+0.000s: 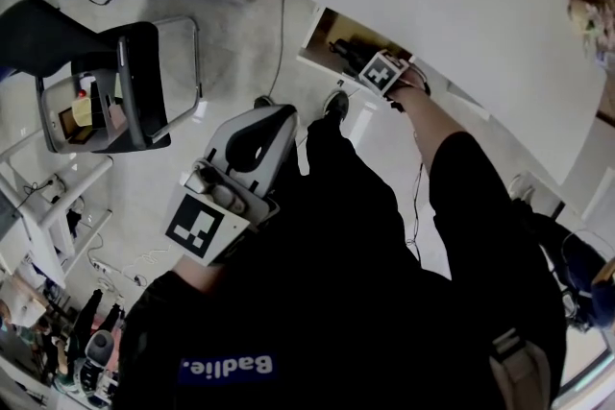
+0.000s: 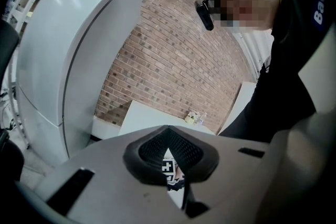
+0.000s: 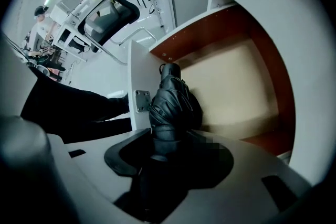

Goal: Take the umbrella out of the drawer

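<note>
right gripper (image 3: 168, 152): points down into the open drawer (image 3: 236, 86); jaws pinch the umbrella (image 3: 170, 107), which fills the gap between the pads
umbrella: black, folded, strapped; lower centre of the right gripper view, its far end up against the drawer's white front panel (image 3: 137, 81); not yet clear of the drawer
umbrella, head view: dark shape (image 1: 342, 48) inside the drawer (image 1: 322, 22), upper centre, just left of the right gripper (image 1: 370, 62)
drawer: pulled out from under the white table (image 1: 461, 5); tan floor, reddish-brown side walls
left gripper (image 2: 169, 132): jaws pressed together, nothing between them, only a thin slit below the tips; aimed at a brick wall (image 2: 173, 60)
left gripper, head view: lower left of centre (image 1: 261, 125), held against the person's dark top, well apart from the drawer
right arm (image 1: 452, 158): bare forearm, dark sleeve, reaching up-frame to the drawer
chair (image 1: 106, 82): black, upper left, on the grey floor
</note>
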{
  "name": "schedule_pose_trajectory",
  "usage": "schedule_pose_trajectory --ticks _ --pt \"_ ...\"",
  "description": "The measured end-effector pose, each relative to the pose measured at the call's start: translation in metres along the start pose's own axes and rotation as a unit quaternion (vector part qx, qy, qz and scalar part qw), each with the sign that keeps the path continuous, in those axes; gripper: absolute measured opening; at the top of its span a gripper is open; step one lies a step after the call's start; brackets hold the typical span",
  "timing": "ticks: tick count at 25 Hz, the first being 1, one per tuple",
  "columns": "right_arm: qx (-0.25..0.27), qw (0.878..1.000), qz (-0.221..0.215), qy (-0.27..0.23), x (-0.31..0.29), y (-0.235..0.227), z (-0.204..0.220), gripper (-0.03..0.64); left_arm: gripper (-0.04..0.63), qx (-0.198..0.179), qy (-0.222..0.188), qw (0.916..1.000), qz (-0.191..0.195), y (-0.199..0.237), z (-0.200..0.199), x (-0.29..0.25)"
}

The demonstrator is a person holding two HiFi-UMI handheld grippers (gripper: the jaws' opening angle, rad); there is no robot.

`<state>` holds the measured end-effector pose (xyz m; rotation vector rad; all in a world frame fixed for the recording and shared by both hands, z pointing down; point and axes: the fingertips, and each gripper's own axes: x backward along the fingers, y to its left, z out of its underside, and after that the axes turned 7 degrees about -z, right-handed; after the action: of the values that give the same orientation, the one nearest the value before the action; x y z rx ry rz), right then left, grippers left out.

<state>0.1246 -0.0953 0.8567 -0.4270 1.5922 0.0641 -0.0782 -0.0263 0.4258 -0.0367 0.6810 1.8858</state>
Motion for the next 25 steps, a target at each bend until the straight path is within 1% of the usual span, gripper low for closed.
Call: schedule_pose_trajectory --ticks 4,7,10,12,14,19,22,25 --pt "0.005 1.0 -0.004 -0.019 0.029 0.02 -0.005 0.225 -0.002 -0.008 -0.013 0.9998 0.012 -0.002 -0.015 0.007" --pt "-0.009 0.999 -0.013 -0.038 0.051 0.037 -0.006 0.225 -0.003 -0.015 -0.021 0.9993 0.026 -0.008 -0.026 0.012" --pt "-0.03 0.995 -0.03 -0.088 0.075 0.052 -0.016 0.225 -0.002 -0.02 -0.028 0.9986 0.041 -0.014 -0.037 0.016" --pt "-0.037 0.99 -0.031 -0.134 0.095 0.058 -0.028 0.225 -0.002 -0.026 -0.033 0.9977 0.053 -0.019 -0.043 0.019" --pt "-0.047 0.985 -0.026 -0.162 0.115 0.06 -0.032 0.225 -0.002 -0.033 -0.037 0.9967 0.064 -0.023 -0.048 0.02" --pt "-0.093 0.976 -0.035 -0.195 0.149 0.076 -0.022 0.225 -0.002 -0.027 -0.055 0.994 0.09 -0.041 -0.073 0.021" --pt "-0.122 0.964 -0.025 -0.236 0.173 0.076 -0.022 0.225 -0.002 -0.04 -0.059 0.9916 0.108 -0.047 -0.075 0.024" --pt "-0.159 0.948 -0.013 -0.276 0.199 0.069 -0.019 0.225 -0.002 -0.056 -0.044 0.9902 0.12 -0.053 -0.07 0.023"
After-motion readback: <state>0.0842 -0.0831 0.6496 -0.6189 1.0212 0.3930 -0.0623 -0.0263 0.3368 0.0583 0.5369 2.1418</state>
